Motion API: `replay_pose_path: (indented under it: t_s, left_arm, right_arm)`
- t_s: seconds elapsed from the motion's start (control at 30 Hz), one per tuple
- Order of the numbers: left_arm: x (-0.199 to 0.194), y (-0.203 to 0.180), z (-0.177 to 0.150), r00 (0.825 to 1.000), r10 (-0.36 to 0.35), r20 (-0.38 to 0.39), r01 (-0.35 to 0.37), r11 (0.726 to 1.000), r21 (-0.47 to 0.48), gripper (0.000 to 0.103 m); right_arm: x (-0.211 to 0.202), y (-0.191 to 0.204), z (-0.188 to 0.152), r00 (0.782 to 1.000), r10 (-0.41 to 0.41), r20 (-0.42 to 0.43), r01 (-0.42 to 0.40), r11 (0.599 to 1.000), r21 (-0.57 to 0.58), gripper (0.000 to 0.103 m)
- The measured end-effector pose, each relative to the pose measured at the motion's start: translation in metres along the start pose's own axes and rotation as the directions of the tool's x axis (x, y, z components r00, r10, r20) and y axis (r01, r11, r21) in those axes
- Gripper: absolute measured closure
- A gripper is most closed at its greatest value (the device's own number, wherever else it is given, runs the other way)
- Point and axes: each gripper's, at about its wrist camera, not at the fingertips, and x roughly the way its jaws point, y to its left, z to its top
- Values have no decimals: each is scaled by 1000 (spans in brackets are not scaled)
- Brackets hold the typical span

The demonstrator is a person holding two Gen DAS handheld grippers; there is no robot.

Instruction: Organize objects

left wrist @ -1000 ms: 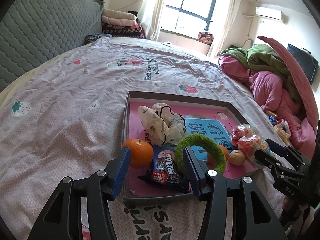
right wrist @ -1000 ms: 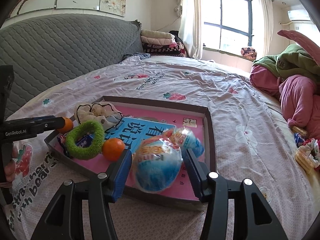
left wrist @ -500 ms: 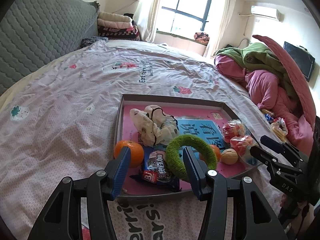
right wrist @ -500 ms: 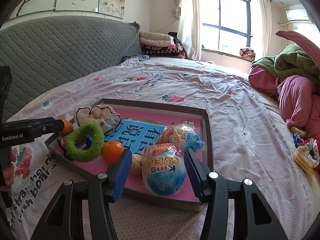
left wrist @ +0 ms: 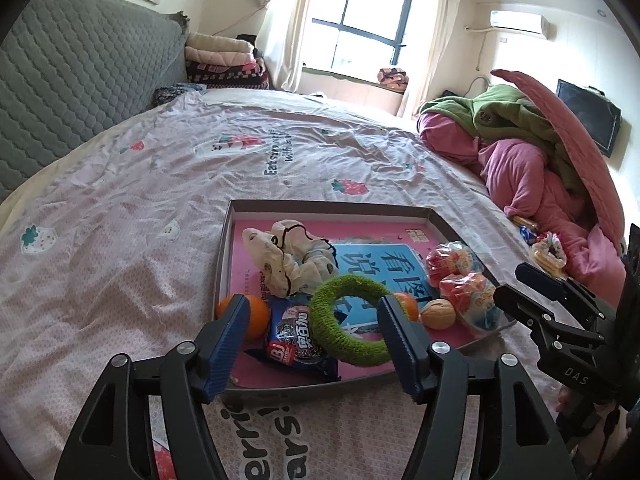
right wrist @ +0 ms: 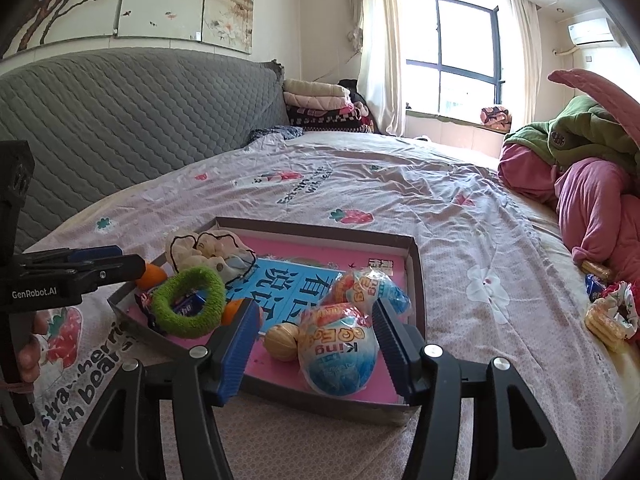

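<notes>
Bright daylight from the window [left wrist: 362,36], fisheye-bent edges, sharp.

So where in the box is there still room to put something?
The far strip of the shallow cardboard box is bare pink, beyond the cream scrunchie and the blue printed panel. The near end is crowded: fuzzy green ring, oranges, walnut, wrapped toy eggs.

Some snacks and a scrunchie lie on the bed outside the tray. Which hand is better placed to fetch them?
Probably the right. The snacks and scrunchie lie beside the right gripper, whose jaws have just opened, releasing the egg packet. The left gripper is at the tray's far side.
</notes>
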Motion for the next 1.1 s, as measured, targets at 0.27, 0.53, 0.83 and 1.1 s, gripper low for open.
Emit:
replay_pose_path:
  t_s: [0.27, 0.53, 0.83, 1.1]
  left_arm:
    - [-9, -6, -1, 1000, 5, 10, -5, 1000, 8, 30]
    - [-22, -12, -1, 999, -2, 32, 2, 1000, 15, 28]
    - [-30, -20, -5, 999, 32, 43, -34, 999, 40, 24]
    - [-34, -25, -11, 996, 70, 49, -71, 997, 20, 24]
  right_arm:
    - [-7, 0, 0, 1000, 0, 15, 0, 1000, 18, 40]
    - [-17, -1, -1, 999, -9, 35, 8, 999, 40, 36]
    - [-34, -4, 1, 996, -4, 89, -2, 997, 75, 29]
    - [-43, 1, -1, 994, -8, 105, -1, 997, 82, 27]
